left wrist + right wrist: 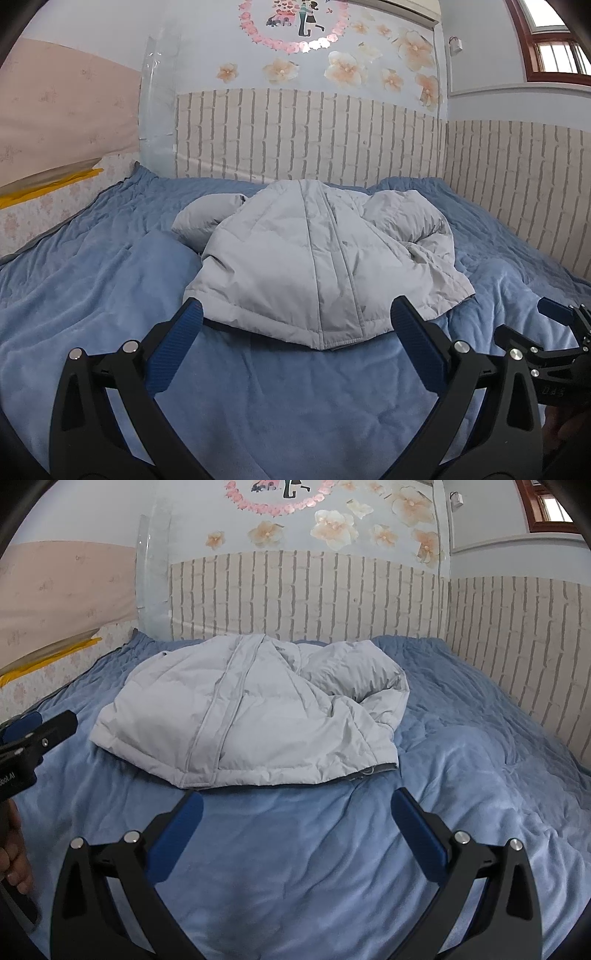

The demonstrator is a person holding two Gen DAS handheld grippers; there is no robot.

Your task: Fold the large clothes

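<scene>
Grey padded jacket [317, 258] lengthwise, hem nearest, collar toward wall; left hand-held gripper [295, 321], right hand-held gripper [295, 805] agape.

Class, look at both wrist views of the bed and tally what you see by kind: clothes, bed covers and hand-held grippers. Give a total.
Grey padded jackets: 1
Blue blankets: 1
Hand-held grippers: 2, left and right
Total: 4
</scene>
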